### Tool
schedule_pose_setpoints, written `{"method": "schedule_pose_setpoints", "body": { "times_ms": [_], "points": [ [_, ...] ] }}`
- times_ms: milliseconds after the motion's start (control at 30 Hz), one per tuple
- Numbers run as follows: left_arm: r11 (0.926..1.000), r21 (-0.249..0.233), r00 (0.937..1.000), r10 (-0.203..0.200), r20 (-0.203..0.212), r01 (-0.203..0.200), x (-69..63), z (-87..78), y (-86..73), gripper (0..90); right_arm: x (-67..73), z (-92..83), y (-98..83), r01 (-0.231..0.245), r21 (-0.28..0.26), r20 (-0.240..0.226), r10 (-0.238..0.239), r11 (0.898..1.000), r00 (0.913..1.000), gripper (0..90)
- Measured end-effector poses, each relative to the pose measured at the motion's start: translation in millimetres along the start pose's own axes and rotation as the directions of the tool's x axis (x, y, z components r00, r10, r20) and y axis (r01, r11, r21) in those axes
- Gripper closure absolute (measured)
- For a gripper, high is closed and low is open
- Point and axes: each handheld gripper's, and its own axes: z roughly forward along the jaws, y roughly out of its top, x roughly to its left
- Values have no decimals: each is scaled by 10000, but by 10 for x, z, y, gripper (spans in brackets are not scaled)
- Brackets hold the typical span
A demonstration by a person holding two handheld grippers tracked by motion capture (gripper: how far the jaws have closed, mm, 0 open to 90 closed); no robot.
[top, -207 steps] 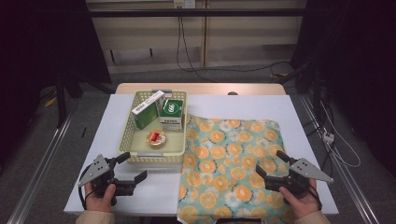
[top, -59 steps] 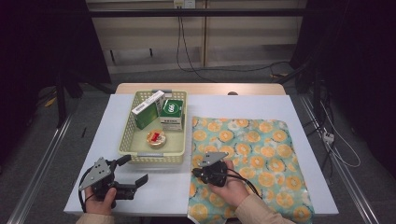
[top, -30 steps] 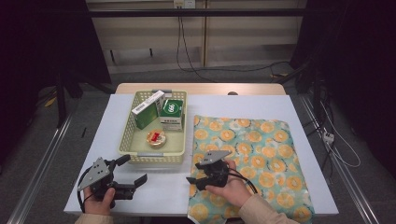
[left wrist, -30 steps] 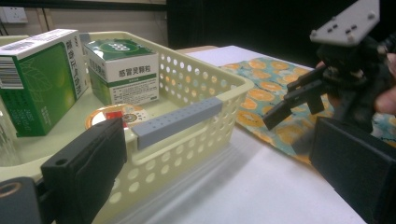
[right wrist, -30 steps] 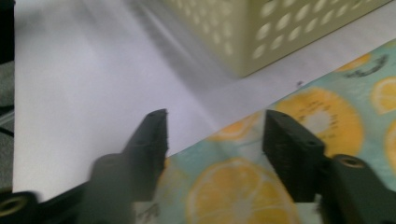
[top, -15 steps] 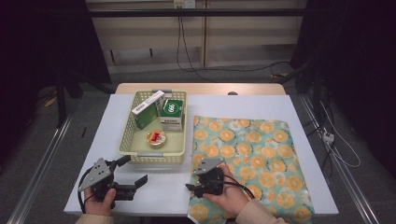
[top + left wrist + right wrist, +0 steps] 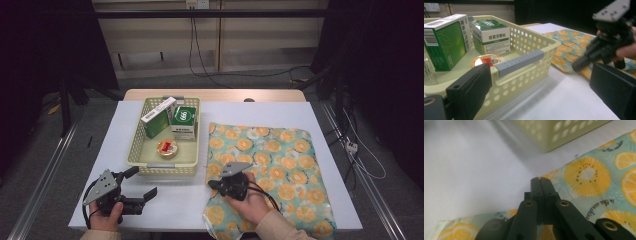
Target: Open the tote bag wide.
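Observation:
A teal cloth printed with orange slices lies flat on the right half of the white table. My right gripper lies low at the cloth's left edge, near the basket's front right corner. Its jaws have just been closing and now stand shut on the cloth's edge, tips pressed together. My left gripper rests at the table's front left, open, with nothing between its jaws. The left gripper view shows the right gripper on the cloth.
A pale yellow perforated basket stands left of the cloth, close to both grippers. It holds two green boxes and a small round tin. Bare white table lies between the two grippers.
The right hand came from the cloth's right side to its left edge and shut its jaws there. The cloth lies a little farther right than at first. The left gripper stayed put.

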Motion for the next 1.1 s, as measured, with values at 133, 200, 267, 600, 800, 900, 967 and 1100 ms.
{"method": "schedule_pose_setpoints", "body": {
  "times_ms": [133,200,267,600,800,900,967,1100],
  "points": [
    [10000,35,10000,52,35,-53,10,8,-1,40,-202,-91,91,-571,-456,82,575,9973,9983,900],
    [10000,77,10000,58,64,-59,16,14,-3,40,-333,-143,168,-870,-676,270,890,9939,9957,900],
    [9999,90,9999,84,89,-84,18,19,-1,40,-457,-178,247,-879,-790,587,927,9930,9940,900],
    [10000,24,9999,-46,111,45,27,21,-3,40,-954,-81,525,-1077,-963,1329,1200,9895,9838,900],
    [10000,-21,9999,-76,146,76,19,22,8,40,-1193,30,762,-1091,-1007,1696,1252,9889,9775,900],
    [10000,-7,9999,22,166,-22,16,22,17,40,-1289,98,885,-1030,-1056,1914,1218,9891,9739,900],
    [10000,-2,9998,8,184,-8,23,21,15,39,-1344,132,954,-1140,-1323,1962,1388,9846,9707,900],
    [10000,-43,9998,-47,198,48,39,22,11,40,-1401,198,1049,-1079,-1540,2228,1409,9822,9646,900]
  ]
}}
